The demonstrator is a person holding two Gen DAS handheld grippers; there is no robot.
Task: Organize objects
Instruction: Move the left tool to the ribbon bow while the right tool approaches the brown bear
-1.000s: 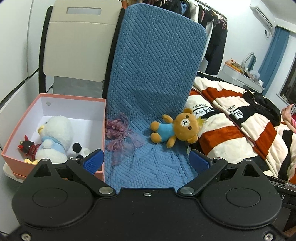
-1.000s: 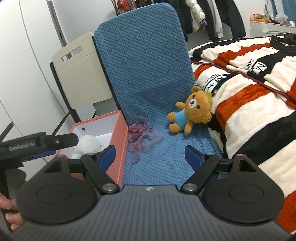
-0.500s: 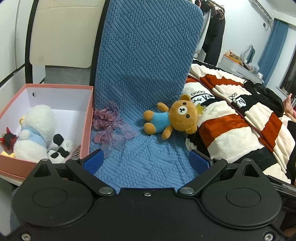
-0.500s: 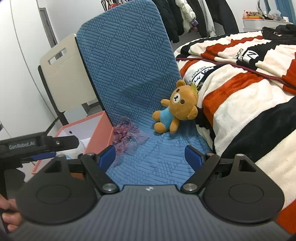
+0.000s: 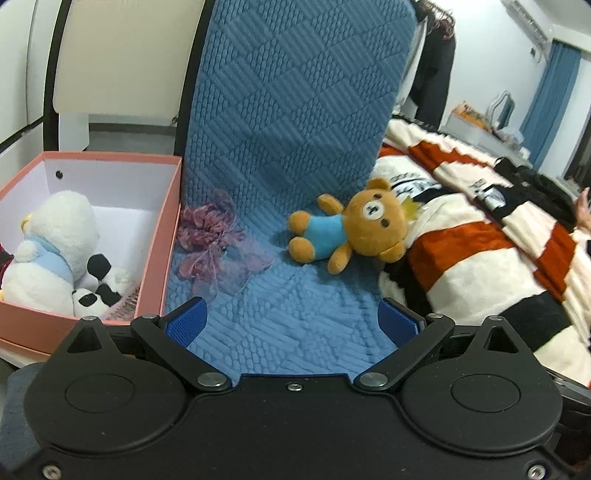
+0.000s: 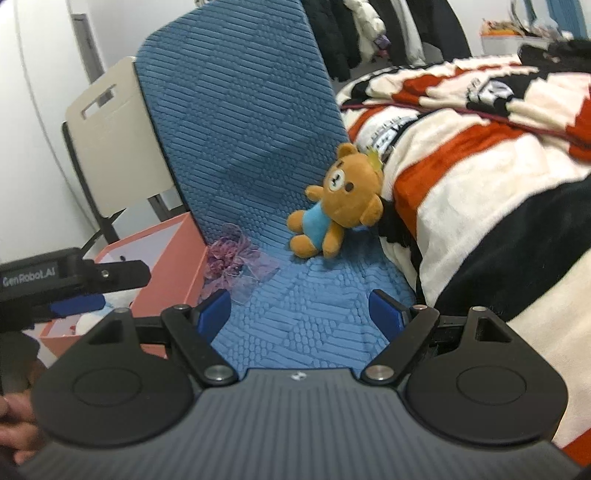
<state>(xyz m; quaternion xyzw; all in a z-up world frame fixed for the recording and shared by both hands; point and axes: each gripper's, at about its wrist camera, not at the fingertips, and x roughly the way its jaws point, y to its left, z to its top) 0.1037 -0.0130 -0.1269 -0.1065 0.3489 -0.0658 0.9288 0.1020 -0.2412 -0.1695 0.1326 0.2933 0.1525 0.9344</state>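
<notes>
A brown teddy bear in a blue shirt lies on the blue textured mat, against the striped blanket; it also shows in the right wrist view. A purple gauze bow lies on the mat beside a pink box; the bow also shows in the right wrist view. The box holds a white plush and a small panda plush. My left gripper is open and empty, short of the bear and bow. My right gripper is open and empty, also short of them.
A striped red, cream and black blanket covers the bed at the right. A beige folding chair stands behind the box. Clothes hang at the back. The left gripper's body shows at the left of the right wrist view.
Both grippers have moved forward and lower toward the mat; the bear and bow look larger and nearer. Both grippers stay open.
</notes>
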